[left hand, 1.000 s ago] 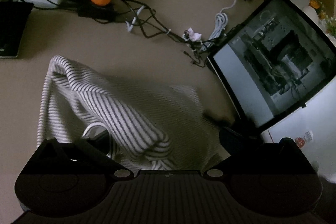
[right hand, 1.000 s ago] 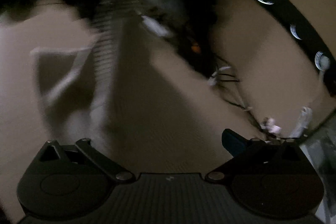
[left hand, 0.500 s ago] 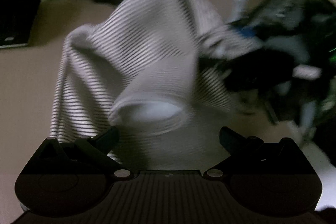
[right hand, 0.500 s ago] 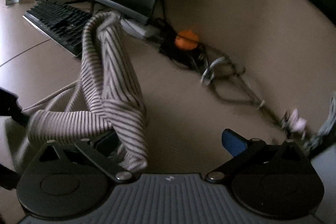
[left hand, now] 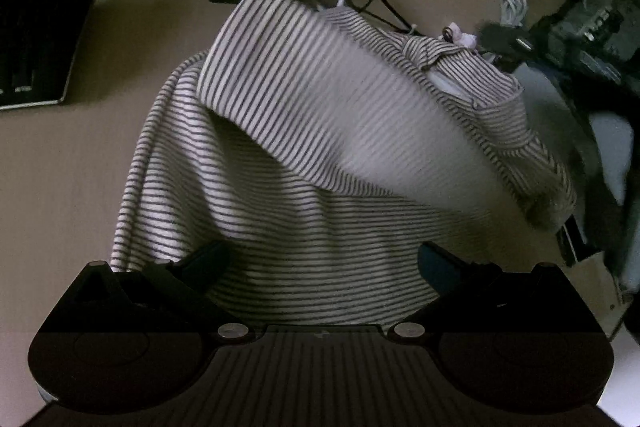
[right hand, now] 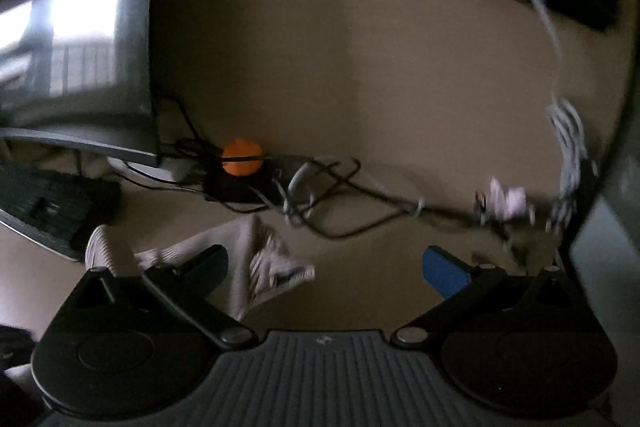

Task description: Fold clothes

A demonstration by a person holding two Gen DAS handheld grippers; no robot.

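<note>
**Striped garment heaped on the desk, both grippers spread**

The striped garment (left hand: pixel 320 155) lay in a loose heap on the tan desk (left hand: pixel 72 163), one fold of it flopped over the lower layer and reaching toward the right side of the left wrist view. Its near edge ran between the fingers of the left gripper (left hand: pixel 320 259), whose jaws stood wide apart with nothing pinched between them. In the right wrist view a crumpled end of the same garment (right hand: pixel 256 259) showed just beside the left finger of the right gripper (right hand: pixel 326 265), which was likewise spread wide and gripped nothing (motion blur hid whether cloth and finger touched). Beyond the cloth lay a tangle of dark cables (right hand: pixel 320 195) and an orange ball (right hand: pixel 241 159). A keyboard (left hand: pixel 32 43) sat at the left edge, well apart from the heap, and a monitor (right hand: pixel 76 51) stood behind it.
</note>
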